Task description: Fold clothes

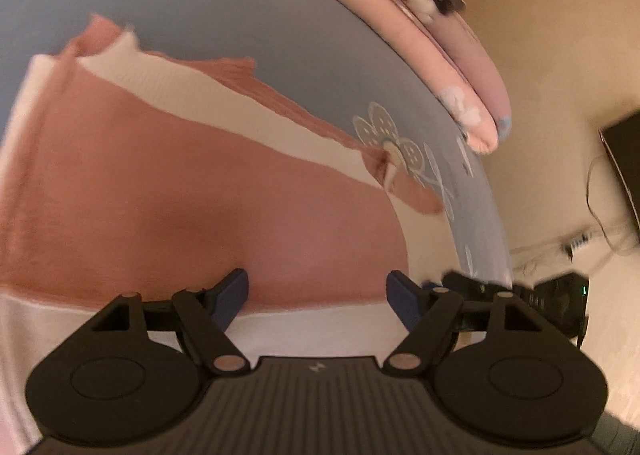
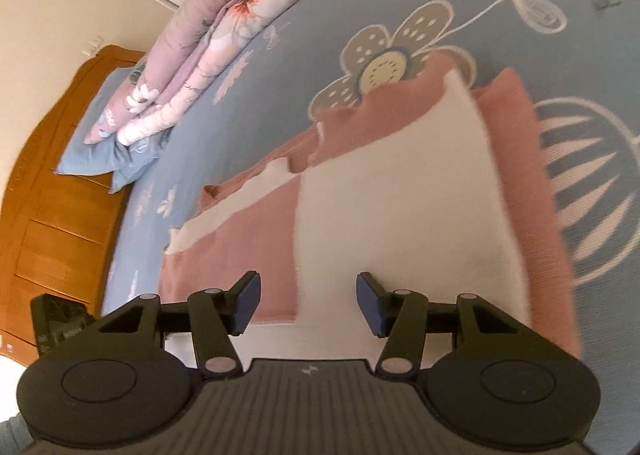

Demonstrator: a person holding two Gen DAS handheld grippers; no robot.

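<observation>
Pink-and-white knit garment (image 2: 380,191) lies partly folded on the blue flower-print bed sheet (image 2: 280,67), at 12 o'clock of both grippers. Left gripper (image 1: 316,295) and right gripper (image 2: 308,301): jaws spread, holding nothing. Judged soft, light, limp; you would pinch an edge or corner.
</observation>
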